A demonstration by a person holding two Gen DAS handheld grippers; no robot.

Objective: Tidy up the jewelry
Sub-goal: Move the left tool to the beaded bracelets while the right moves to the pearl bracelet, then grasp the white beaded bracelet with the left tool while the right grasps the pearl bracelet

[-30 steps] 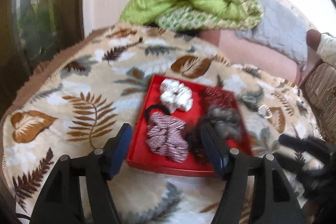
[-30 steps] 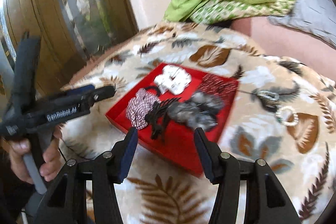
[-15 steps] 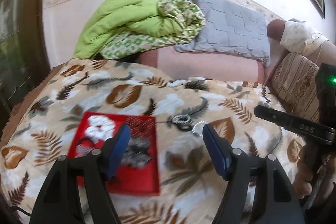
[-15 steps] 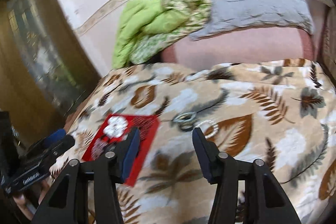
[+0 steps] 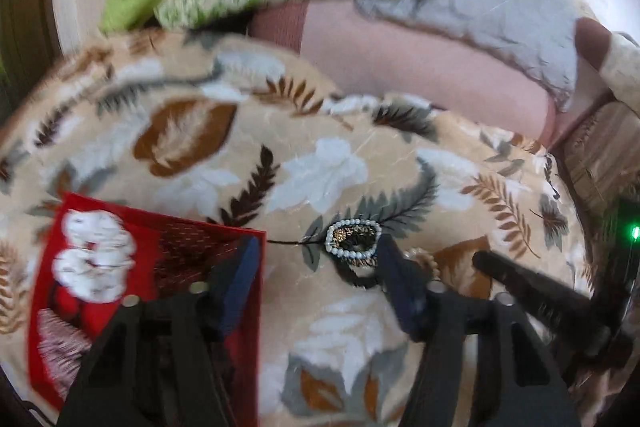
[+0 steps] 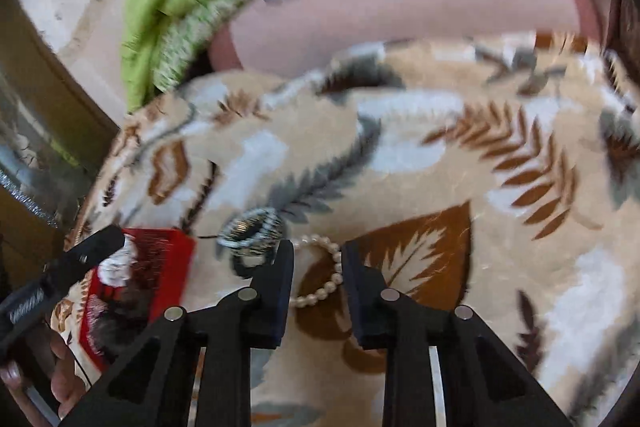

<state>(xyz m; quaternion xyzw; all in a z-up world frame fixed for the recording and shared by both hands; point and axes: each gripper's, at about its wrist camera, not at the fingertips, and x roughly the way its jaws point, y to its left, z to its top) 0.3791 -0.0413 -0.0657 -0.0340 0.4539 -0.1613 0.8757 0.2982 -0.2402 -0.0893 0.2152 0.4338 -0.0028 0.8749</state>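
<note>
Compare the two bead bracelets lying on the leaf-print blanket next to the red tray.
The cream pearl bracelet is one plain strand of larger beads; the dark bracelet has small whitish beads edging a black and gold band.
The cream pearl bracelet lies partly between the right gripper's fingers, apparently untouched; the dark bracelet lies just outside them.
The dark bracelet sits nearer the red tray; the cream pearl bracelet lies farther away.
Both rest flat on the blanket, outside the tray.

My grippers are all matte black plastic, dark blue pads on the fingers, a round silver screw at each joint. There's a tiny green light too.
</note>
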